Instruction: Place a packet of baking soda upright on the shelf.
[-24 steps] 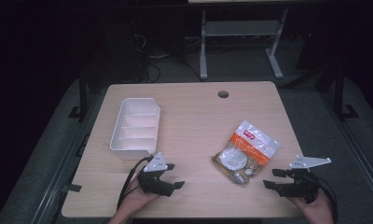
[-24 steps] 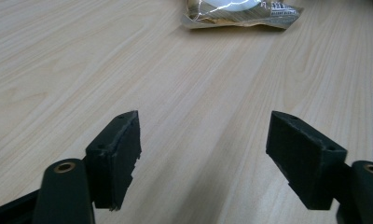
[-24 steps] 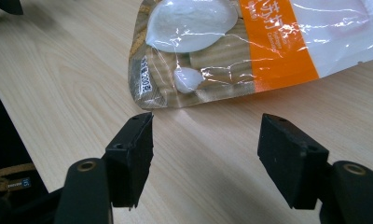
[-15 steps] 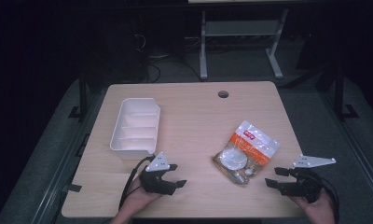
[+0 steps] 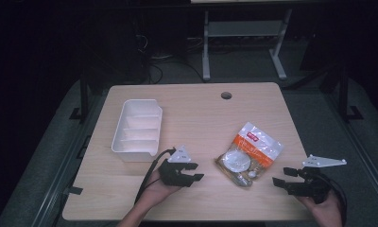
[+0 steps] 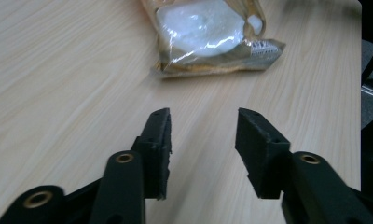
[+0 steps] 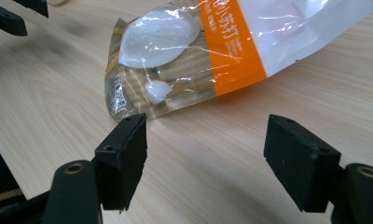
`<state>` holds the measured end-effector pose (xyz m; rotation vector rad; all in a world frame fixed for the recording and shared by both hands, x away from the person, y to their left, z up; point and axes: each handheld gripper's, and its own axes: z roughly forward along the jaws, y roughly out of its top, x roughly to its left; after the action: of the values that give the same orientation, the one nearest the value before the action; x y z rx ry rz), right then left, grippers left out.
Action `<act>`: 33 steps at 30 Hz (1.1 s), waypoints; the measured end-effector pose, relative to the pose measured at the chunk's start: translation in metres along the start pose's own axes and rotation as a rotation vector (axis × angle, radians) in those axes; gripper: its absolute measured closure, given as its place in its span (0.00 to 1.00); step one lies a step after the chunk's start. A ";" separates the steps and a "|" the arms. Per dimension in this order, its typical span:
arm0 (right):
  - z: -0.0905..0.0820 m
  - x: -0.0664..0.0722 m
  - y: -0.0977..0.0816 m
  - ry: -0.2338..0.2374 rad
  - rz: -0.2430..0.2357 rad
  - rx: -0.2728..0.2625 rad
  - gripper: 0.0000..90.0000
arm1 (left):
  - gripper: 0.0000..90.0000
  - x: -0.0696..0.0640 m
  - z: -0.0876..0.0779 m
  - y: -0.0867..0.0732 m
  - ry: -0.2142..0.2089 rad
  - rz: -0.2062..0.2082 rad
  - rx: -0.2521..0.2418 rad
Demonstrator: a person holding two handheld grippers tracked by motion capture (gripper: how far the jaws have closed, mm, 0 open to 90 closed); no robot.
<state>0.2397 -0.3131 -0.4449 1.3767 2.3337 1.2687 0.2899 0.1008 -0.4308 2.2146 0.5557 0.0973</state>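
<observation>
The snack bag (image 5: 248, 153) lies flat on the table (image 5: 196, 113), between both grippers. Left gripper (image 5: 196, 171) and right gripper (image 5: 278, 176) have fingers apart, empty. The slick, crinkly plastic could slip from a shallow pinch.

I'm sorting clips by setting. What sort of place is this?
Probably a lab or workshop recording station: a light wooden table with a round cable hole, a grey metal stand behind it, tangled cables on the dark floor.
</observation>
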 end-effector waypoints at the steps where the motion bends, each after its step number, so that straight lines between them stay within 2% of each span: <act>1: 0.000 0.000 0.000 0.000 0.000 0.000 0.32 | 0.64 0.000 0.000 0.000 0.000 0.000 0.000; 2: -0.001 -0.001 0.000 -0.006 0.005 -0.003 0.32 | 0.64 -0.001 0.005 0.005 0.000 0.013 0.011; 3: -0.001 -0.003 0.000 -0.009 0.015 -0.008 0.31 | 0.70 -0.002 0.007 0.008 -0.002 0.023 0.015; 4: -0.001 -0.003 0.000 -0.009 0.015 -0.008 0.31 | 0.70 -0.003 0.010 0.012 -0.008 0.028 0.013; 6: -0.001 -0.007 0.001 -0.016 0.033 -0.013 0.31 | 0.78 -0.005 0.019 0.021 -0.019 0.047 0.023; 11: 0.001 -0.014 0.006 -0.025 0.056 -0.023 0.30 | 0.87 -0.009 0.037 0.037 -0.038 0.075 0.055; 14: 0.005 -0.019 0.009 -0.023 0.078 -0.021 0.30 | 0.88 -0.009 0.051 0.047 -0.045 0.085 0.070; 20: 0.012 -0.030 0.015 0.001 0.122 -0.023 0.29 | 0.90 -0.007 0.068 0.059 -0.046 0.100 0.107; 22: 0.014 -0.031 0.016 0.004 0.126 -0.019 0.29 | 0.90 -0.007 0.075 0.063 -0.042 0.107 0.121; 25: 0.026 -0.034 0.023 0.016 0.127 0.005 0.29 | 0.91 -0.006 0.085 0.068 -0.041 0.114 0.147; 26: 0.029 -0.034 0.025 0.020 0.130 0.011 0.29 | 0.91 -0.007 0.088 0.069 -0.037 0.105 0.147; 27: 0.031 -0.035 0.026 0.020 0.129 0.017 0.29 | 0.91 -0.006 0.090 0.070 -0.038 0.115 0.162; 33: 0.044 -0.039 0.032 0.033 0.149 0.037 0.32 | 0.93 -0.005 0.094 0.071 -0.051 0.103 0.163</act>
<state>0.3047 -0.3101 -0.4595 1.5799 2.3250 1.3031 0.3350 -0.0083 -0.4387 2.3972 0.4338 0.0502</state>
